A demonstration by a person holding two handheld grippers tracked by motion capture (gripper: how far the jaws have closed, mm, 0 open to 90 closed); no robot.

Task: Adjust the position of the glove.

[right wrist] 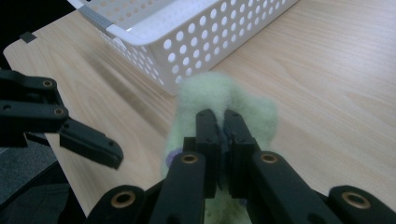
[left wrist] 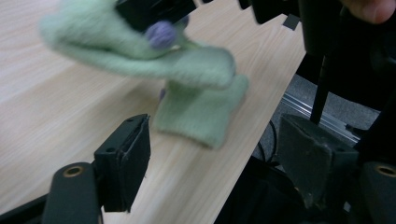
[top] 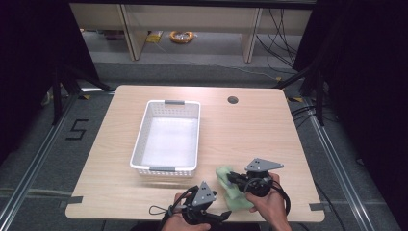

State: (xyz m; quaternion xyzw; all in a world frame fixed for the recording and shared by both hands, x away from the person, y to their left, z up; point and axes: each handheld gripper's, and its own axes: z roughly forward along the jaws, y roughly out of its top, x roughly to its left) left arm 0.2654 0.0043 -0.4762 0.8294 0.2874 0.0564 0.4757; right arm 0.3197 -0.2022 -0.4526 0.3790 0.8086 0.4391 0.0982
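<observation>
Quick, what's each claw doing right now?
Left claw: open, holding nothing.
Right claw: closed on the green knitted sock.

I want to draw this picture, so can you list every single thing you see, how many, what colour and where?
Soft pale green knitted cloth piece with a purple bit: one, green, near the table's front edge, right of the basket, pinched in the right tongs.
White perforated plastic basket with grey handles: one, white, middle of the table, left of centre.
Light wooden table: one, tan, with a round dark hole near its back edge.
Orange coil on the floor: one, orange, far behind the table.
Right tongs: one, black, shut on the green cloth.
Left tongs: one, black, open with nothing between the jaws, just short of the cloth.
Person's hands: two, at the bottom edge, one on each tool.
</observation>
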